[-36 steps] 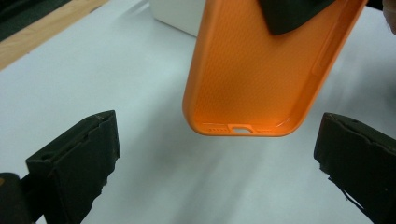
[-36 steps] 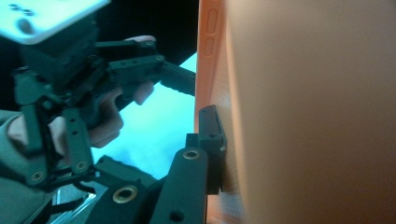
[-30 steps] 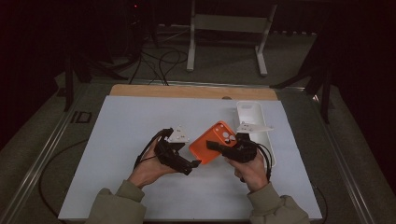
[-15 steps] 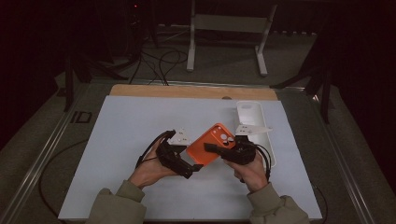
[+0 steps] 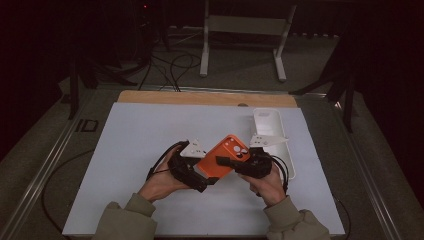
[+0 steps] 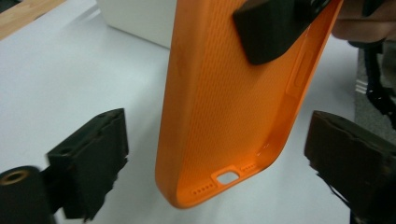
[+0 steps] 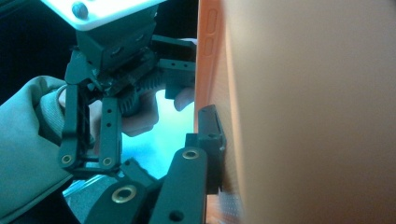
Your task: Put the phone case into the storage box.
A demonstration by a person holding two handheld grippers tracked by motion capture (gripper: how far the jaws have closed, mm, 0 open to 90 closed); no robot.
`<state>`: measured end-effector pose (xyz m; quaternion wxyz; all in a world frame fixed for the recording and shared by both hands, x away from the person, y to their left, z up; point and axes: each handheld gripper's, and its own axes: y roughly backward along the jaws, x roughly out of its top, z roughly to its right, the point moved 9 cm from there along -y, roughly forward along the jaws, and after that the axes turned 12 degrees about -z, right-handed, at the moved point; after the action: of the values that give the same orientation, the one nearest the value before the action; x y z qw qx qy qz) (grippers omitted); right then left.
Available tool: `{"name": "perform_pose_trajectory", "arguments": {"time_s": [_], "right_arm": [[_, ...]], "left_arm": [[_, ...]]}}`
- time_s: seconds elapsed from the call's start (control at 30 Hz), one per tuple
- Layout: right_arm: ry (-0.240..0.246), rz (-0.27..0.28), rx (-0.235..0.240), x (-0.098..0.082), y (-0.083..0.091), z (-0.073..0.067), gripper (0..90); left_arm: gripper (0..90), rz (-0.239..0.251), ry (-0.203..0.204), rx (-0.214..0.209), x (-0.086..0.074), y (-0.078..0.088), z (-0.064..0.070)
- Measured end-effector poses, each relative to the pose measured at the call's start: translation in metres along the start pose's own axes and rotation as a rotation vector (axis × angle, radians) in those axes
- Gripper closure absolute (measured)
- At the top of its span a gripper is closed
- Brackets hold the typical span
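1. The orange phone case (image 5: 223,156) is held above the white desk (image 5: 140,145), between the two grippers, at the front middle of the desk. Its camera cutout end points away from the person and its charging-port end hangs toward the left gripper (image 5: 192,170).
2. The right gripper (image 5: 235,162) has its jaws pinching one wall of the case. In the right gripper view one jaw presses flat on the orange side (image 7: 224,116), and in the left gripper view a black jaw sits inside the shell.
3. The left gripper's jaws are spread, one on each side of the case's lower end (image 6: 229,140), with daylight on both sides and no contact. They have just been closing a little, with the case between them.
4. Risk: the case is a soft, open shell held by one wall only. If the left jaws close off-centre they could squash or twist it, and it may peel out of the right pinch and drop to the desk.
5. Risk: the left jaws are near the bottom lip, so a shallow bite could slip off the rounded corner.
6. Risk: pulling before the left grip is firm could flex the thin wall and spring the case loose.
7. Container: a white tray (image 5: 272,132) lies on the desk beyond the right hand (image 5: 267,182). I can't tell whether it holds anything.
8. The case itself holds no phone, and its textured inside shows bare.
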<state>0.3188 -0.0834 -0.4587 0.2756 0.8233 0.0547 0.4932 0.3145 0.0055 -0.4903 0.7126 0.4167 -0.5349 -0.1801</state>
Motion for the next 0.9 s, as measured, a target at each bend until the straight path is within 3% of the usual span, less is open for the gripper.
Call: {"name": "perform_pose_trajectory", "arguments": {"time_s": [0.23, 0.47, 0.63, 0.83, 0.9], "right_arm": [[0.026, -0.019, 0.02, -0.001, -0.003, -0.003, 87.8], [0.047, -0.044, 0.046, -0.006, -0.004, -0.004, 87.4], [0.053, -0.054, 0.073, -0.008, -0.004, -0.004, 86.2], [0.062, -0.07, 0.098, -0.012, -0.005, -0.003, 77.3], [0.062, -0.073, 0.104, -0.013, -0.005, -0.003, 71.7]], "left_arm": [[24.2, 0.006, -0.021, -0.047, -0.002, 0.001, 0.005], [51.1, -0.001, -0.043, -0.092, -0.005, 0.002, 0.006], [64.1, -0.013, -0.057, -0.133, -0.01, 0.0, 0.008], [79.8, -0.015, -0.064, -0.173, -0.014, -0.001, 0.01], [84.7, -0.017, -0.073, -0.167, -0.015, -0.002, 0.01]]}}
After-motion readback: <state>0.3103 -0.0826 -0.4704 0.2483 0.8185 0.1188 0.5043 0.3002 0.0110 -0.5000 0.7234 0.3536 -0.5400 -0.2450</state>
